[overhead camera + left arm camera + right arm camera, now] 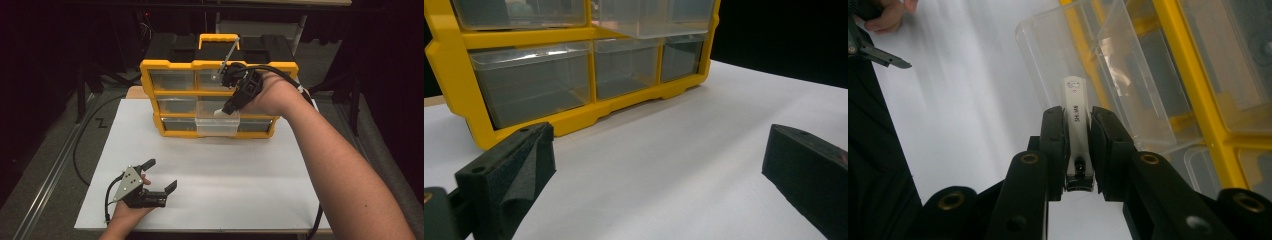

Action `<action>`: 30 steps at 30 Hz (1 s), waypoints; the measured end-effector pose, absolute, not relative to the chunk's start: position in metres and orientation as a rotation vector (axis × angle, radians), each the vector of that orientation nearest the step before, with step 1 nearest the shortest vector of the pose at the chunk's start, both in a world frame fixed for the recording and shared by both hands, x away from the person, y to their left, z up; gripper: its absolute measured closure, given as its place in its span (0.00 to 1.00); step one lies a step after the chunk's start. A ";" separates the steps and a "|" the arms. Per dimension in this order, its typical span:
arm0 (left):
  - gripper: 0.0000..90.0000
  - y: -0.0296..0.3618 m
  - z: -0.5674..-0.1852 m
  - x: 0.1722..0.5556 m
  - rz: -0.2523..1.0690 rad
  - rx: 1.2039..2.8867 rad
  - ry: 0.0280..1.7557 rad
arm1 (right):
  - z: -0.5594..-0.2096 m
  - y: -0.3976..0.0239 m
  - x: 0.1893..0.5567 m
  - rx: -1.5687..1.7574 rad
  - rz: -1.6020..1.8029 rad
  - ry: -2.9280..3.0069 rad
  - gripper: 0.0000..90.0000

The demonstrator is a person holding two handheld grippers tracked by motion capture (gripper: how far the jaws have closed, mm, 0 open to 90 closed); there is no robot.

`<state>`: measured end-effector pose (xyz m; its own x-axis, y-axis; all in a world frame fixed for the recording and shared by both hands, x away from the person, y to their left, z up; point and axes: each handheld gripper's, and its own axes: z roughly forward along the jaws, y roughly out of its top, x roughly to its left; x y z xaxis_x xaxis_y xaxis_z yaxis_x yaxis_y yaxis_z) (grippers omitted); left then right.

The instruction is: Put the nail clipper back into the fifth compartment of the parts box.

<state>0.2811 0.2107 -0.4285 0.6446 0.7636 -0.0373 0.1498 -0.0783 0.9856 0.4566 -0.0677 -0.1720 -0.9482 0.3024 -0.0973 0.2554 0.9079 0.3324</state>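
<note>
Clipper (1076, 135): white nail clipper, pinched lengthwise between the right gripper's pads; lever tip pointing out past the pads, toward the pulled-out drawer; held in the air over that drawer's open top, at about 12 o'clock on the table.
Right gripper (233, 106): pressed together on the clipper, both pads flat against its sides; angled down at the cabinet front.
Pulled-out drawer (218, 125): clear plastic, slid partway out of the cabinet's bottom row, middle slot; open at the top; inside looks bare in the right gripper view, though glare hides part of the floor.
Cabinet (150, 90): yellow frame with clear drawers in three rows, black top with a yellow handle; standing at the far edge of the sheet, at 12 o'clock.
Bottom-left drawer (531, 82): shut, clear, nothing to be seen inside through the front.
Bottom-right drawer (681, 55): shut, clear; contents too dim to tell.
Upper drawers (172, 80): shut; in the left gripper view something pale green sits in the upper left one, too blurred to name.
Left gripper (162, 175): spread wide, nothing between the pads; resting low on the sheet at about 7 o'clock, well apart from the cabinet, pointing toward 2 o'clock.
Left hand (127, 215): under the gripper body, coming in from the near edge.
Sheet (250, 180): white, covering the table; bare between the left gripper and the cabinet.
</note>
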 end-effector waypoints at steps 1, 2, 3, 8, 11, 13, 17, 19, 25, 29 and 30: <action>0.01 0.211 -0.428 0.281 0.603 1.597 0.773 | -0.172 -0.067 0.457 0.427 0.475 2.926 0.88; 0.01 0.211 -0.428 0.281 0.602 1.597 0.772 | -0.172 -0.066 0.458 0.424 0.481 2.922 0.88; 0.01 0.211 -0.428 0.281 0.602 1.597 0.772 | -0.172 -0.065 0.458 0.421 0.466 2.920 0.88; 0.01 0.211 -0.428 0.281 0.601 1.598 0.772 | -0.172 -0.064 0.463 0.427 0.464 2.917 0.88; 0.01 0.210 -0.428 0.281 0.601 1.598 0.770 | -0.173 -0.064 0.466 0.439 0.488 2.907 0.88; 0.01 0.211 -0.429 0.281 0.600 1.599 0.772 | -0.173 -0.063 0.468 0.436 0.479 2.907 0.88; 0.01 0.211 -0.428 0.281 0.601 1.599 0.771 | -0.176 -0.062 0.471 0.427 0.484 2.907 0.88; 0.01 0.211 -0.428 0.281 0.600 1.599 0.770 | -0.177 -0.061 0.473 0.429 0.479 2.906 0.88; 0.01 0.211 -0.428 0.281 0.599 1.598 0.770 | -0.183 -0.058 0.476 0.419 0.481 2.909 0.88; 0.01 0.211 -0.428 0.281 0.599 1.597 0.768 | -0.188 -0.056 0.478 0.423 0.454 2.917 0.88; 0.01 0.211 -0.428 0.281 0.599 1.597 0.768 | -0.191 -0.056 0.478 0.420 0.456 2.918 0.88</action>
<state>0.2810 0.2111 -0.4282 0.6490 0.7598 -0.0383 0.1484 -0.0770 0.9859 0.4783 -0.0561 -0.1905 -0.9480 0.2982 -0.1116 0.2499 0.9140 0.3195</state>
